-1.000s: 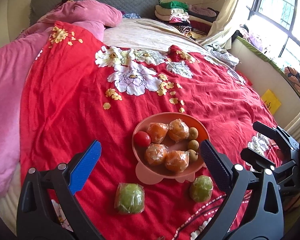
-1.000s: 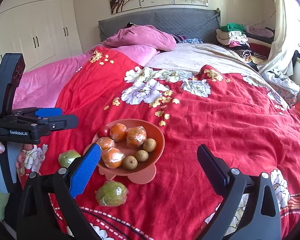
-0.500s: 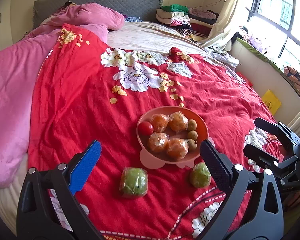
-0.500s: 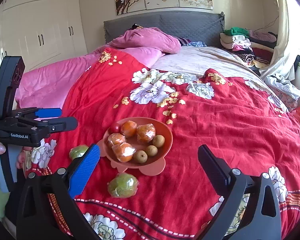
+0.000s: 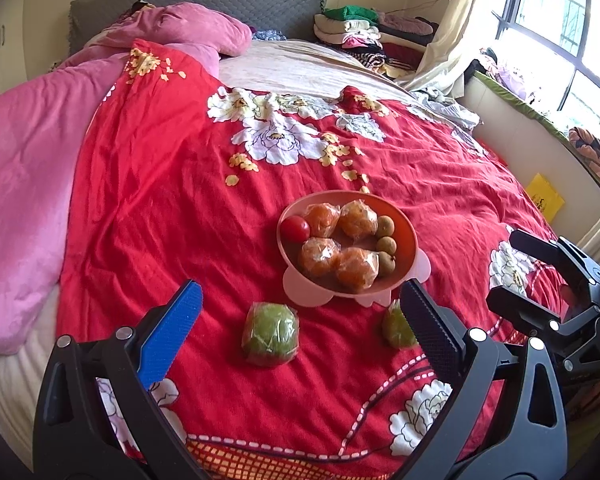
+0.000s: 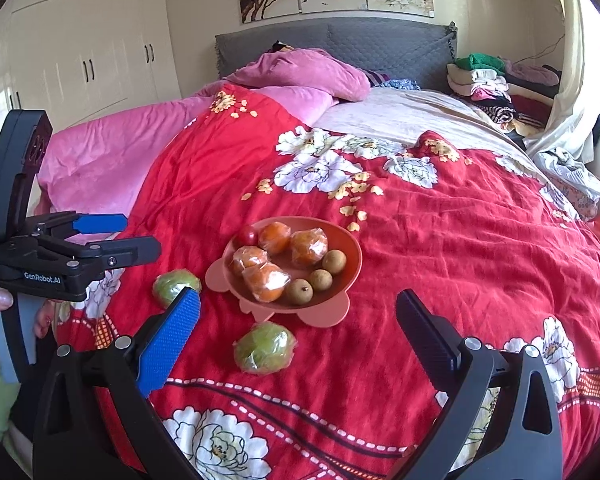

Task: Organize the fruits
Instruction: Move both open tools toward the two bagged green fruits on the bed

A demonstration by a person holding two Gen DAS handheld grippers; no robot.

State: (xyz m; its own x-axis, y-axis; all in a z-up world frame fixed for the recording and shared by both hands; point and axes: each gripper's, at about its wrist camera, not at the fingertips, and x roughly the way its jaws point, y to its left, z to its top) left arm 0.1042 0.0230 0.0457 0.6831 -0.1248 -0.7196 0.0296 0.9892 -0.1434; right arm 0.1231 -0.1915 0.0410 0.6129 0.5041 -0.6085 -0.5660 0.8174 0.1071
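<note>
Left wrist view: left gripper (image 5: pixel 300 312) wide and empty, the near green fruit (image 5: pixel 271 334) between its fingers' line. Right gripper (image 6: pixel 298 316) likewise wide, empty. Bowl (image 5: pixel 408 236) sits just beyond. Probably approach stage; next, descend and close gently on that wrapped fruit.

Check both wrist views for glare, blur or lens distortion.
Left wrist view: the window at upper right is blown out white; fruit in the pink bowl stays sharp. Right wrist view: even light, glare only at the right edge; strong fisheye bending of the wardrobe; black corners in both.
</note>
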